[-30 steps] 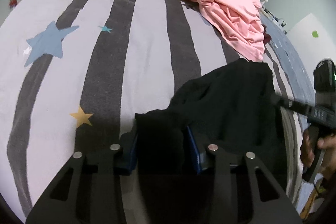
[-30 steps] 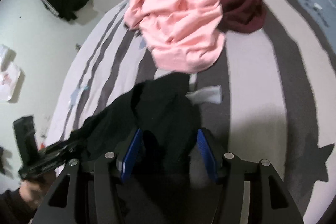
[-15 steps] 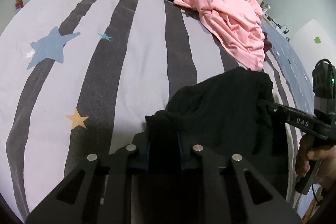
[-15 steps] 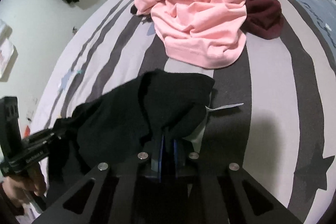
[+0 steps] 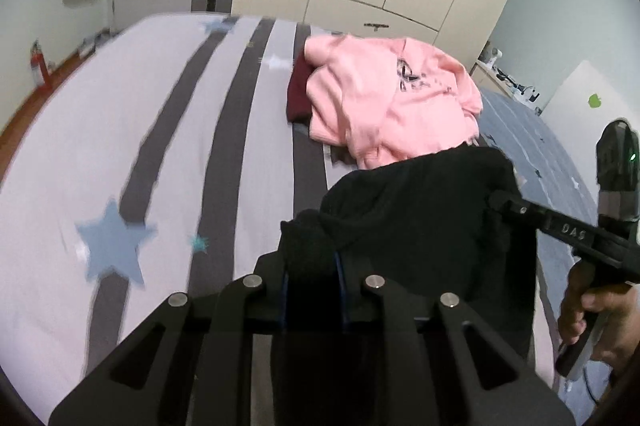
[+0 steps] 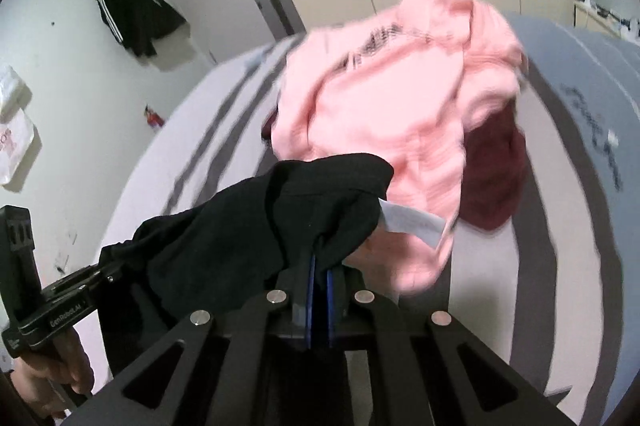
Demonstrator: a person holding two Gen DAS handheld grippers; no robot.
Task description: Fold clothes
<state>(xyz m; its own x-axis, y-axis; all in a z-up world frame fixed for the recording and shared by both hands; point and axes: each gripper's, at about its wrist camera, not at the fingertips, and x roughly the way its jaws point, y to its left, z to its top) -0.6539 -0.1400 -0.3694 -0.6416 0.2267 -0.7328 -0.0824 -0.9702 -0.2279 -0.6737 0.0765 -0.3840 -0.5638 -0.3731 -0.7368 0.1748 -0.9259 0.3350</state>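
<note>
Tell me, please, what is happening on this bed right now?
A person is folding clothes with a hand-held tool in each hand. Both the left tool and the right tool are clamped on the black garment, one at each end, and hold it raised over the striped bedspread. A white label sticks out of the black cloth near the right tool. Further back, a pink sweatshirt lies crumpled on top of a dark red garment, both not yet folded.

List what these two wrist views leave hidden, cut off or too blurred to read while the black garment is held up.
- Black garment: lower part cut off behind the left gripper body, left wrist view; its type is unclear.
- Maroon garment: mostly covered by the pink top, right wrist view.
- Pink top's print: motion-blurred, unreadable.
- White tag: text not legible.
</note>
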